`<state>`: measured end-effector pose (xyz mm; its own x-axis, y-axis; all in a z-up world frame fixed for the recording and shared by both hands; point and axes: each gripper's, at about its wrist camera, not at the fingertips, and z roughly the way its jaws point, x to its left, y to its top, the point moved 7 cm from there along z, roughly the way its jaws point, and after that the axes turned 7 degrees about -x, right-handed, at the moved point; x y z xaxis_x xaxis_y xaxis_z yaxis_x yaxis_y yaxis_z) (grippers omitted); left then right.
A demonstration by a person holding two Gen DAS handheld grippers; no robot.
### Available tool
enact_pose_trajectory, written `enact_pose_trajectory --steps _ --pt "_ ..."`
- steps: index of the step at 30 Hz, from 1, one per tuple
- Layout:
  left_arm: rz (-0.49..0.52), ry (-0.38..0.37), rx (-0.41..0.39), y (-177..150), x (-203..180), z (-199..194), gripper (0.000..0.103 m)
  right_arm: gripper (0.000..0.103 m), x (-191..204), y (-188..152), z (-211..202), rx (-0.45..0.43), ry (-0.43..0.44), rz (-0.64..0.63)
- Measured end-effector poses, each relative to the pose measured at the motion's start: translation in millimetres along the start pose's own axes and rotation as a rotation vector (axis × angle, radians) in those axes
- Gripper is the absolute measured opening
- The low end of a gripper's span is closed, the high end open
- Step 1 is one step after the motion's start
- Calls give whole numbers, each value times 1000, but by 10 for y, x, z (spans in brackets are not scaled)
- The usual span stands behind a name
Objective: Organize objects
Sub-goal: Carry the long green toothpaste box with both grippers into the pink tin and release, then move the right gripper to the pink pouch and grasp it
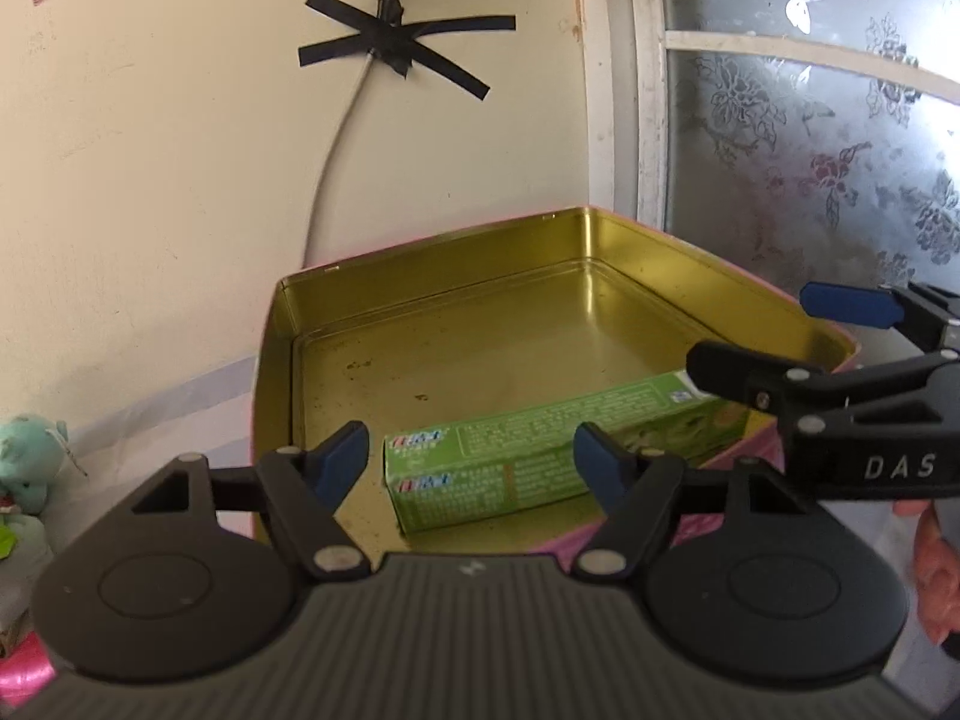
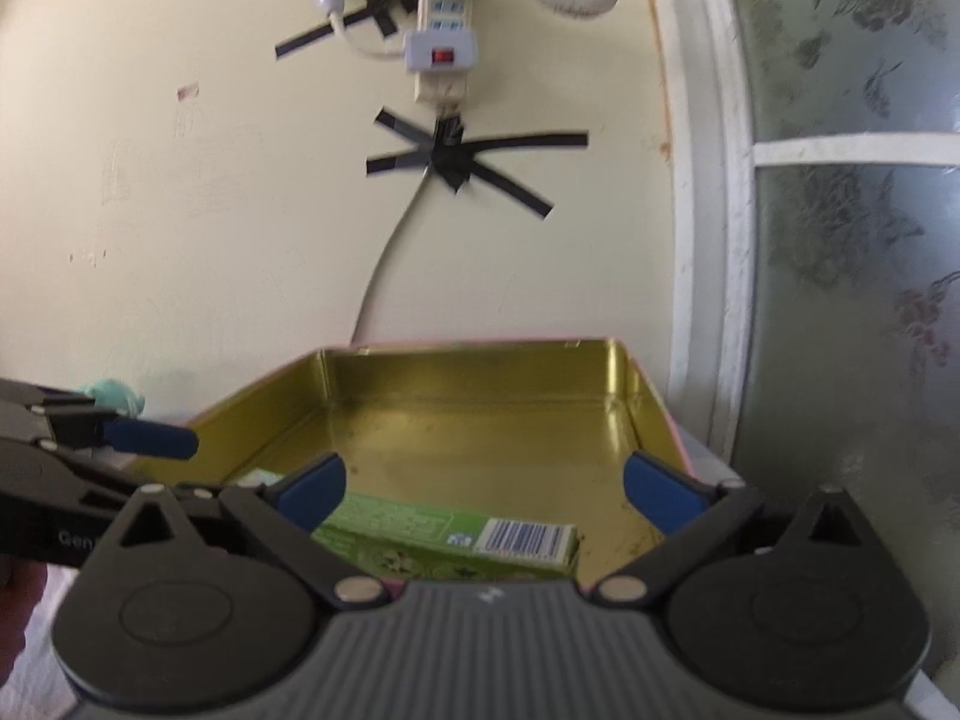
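A green toothpaste box point(image 1: 540, 456) lies flat inside an open gold-lined tin point(image 1: 456, 276) with pink outer walls, along its near wall. My left gripper point(image 1: 474, 462) is open and empty, its blue pads just above the box's near side. My right gripper point(image 2: 486, 486) is open and empty above the same box point(image 2: 456, 540), near the barcode end. The right gripper's fingers point(image 1: 852, 303) also show at the right of the left wrist view, and the left gripper's fingers point(image 2: 150, 438) at the left of the right wrist view. The tin also shows in the right wrist view point(image 2: 480, 372).
A cream wall stands right behind the tin, with a cable point(image 1: 336, 144) taped on by black tape point(image 1: 396, 42) and a power strip point(image 2: 444, 42). A frosted floral window point(image 1: 840, 138) is at the right. Plush toys point(image 1: 30, 462) and pink ribbon point(image 1: 24, 669) lie at the left.
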<state>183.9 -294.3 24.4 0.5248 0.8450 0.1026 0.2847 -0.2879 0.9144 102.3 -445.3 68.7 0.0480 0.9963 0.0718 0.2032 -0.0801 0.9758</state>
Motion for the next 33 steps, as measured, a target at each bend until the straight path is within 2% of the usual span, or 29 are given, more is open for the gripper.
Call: enact_pose_trajectory --steps 3,5,8,12,18,20,22,23,27,30,33 --pt "-5 -3 -67 48 -15 -283 77 96 72 56 -295 -74 -11 30" --pt "11 2 -129 35 -42 -557 77 98 159 34 -587 -132 -26 30" --pt "15 -7 -162 -89 -55 -895 77 103 298 -87 -928 -146 -14 37" --pt "-15 2 -125 -419 49 -1160 78 103 437 -335 -1094 -53 6 54" --pt "1 29 41 -994 197 -1205 78 102 560 -717 -1094 158 36 56" --pt "9 53 75 -1130 280 -1255 78 94 609 -813 -1115 207 57 53" --pt "5 62 97 -1220 371 -1319 78 75 662 -918 -1121 255 75 48" --pt "0 67 109 -1267 417 -1349 78 72 689 -959 -1104 279 85 47" --pt "-41 72 122 -1335 603 -1480 80 52 877 -983 -1127 291 98 -31" --pt "-85 88 135 -1397 797 -1585 85 50 1105 -977 -1132 311 157 -50" --pt "-119 133 137 -1475 1064 -1731 86 50 1454 -977 -1104 329 238 -94"
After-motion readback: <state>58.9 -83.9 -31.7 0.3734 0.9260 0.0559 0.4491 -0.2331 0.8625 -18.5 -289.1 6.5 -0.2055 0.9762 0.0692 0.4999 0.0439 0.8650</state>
